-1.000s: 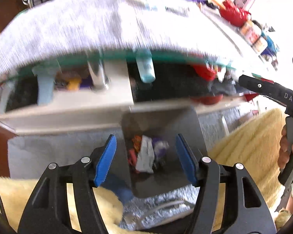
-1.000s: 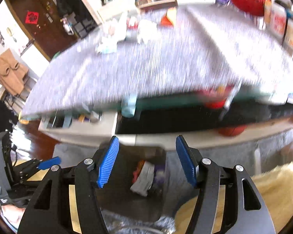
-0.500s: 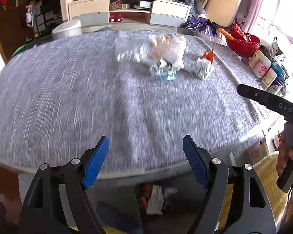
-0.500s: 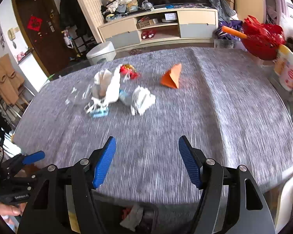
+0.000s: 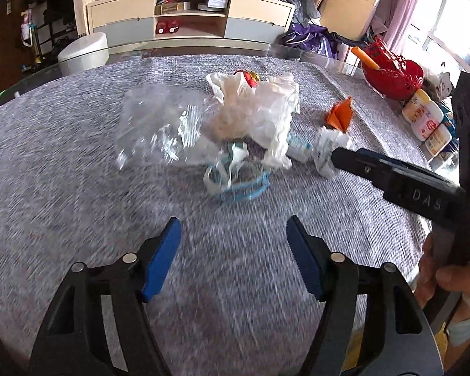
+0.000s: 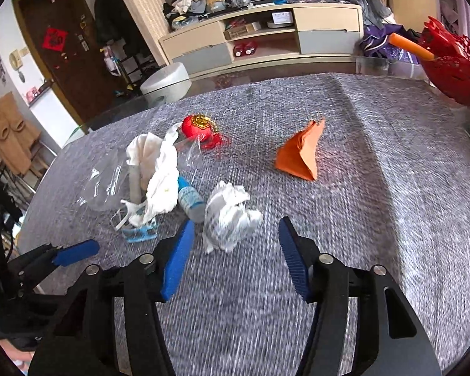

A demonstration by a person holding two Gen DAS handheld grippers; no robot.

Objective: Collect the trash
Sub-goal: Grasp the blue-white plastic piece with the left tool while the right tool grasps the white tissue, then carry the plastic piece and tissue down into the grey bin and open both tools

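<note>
**Grey table, trash heaped ahead of both claws**

Grey woven cloth covers the table (image 6: 376,156), and on it we see the trash gathered in a loose cluster. In the right wrist view a crumpled white paper wad (image 6: 230,216) lies nearest, just ahead of the right claw (image 6: 233,260) and slightly to its left side. Beside the wad a small blue-capped bottle (image 6: 189,199) rests on its side, touching a bunched white plastic bag (image 6: 159,172). A clear plastic bag (image 6: 105,185) sits at the left of the heap, and a blue-and-white face mask (image 6: 138,230) lies at its near edge. A red ornament with a gold top (image 6: 200,128) sits behind the bags. A folded orange paper (image 6: 302,153) stands apart to the right.

We find the right claw released, its blue pads having just been drawing closer, with nothing between them. The left claw (image 5: 233,257) is likewise released and empty after narrowing, hovering over bare cloth short of the mask. A hand (image 5: 445,279) grips the right tool's handle at the edge of the left wrist view.

A red basket (image 6: 454,69) stands at the table's far right.
</note>
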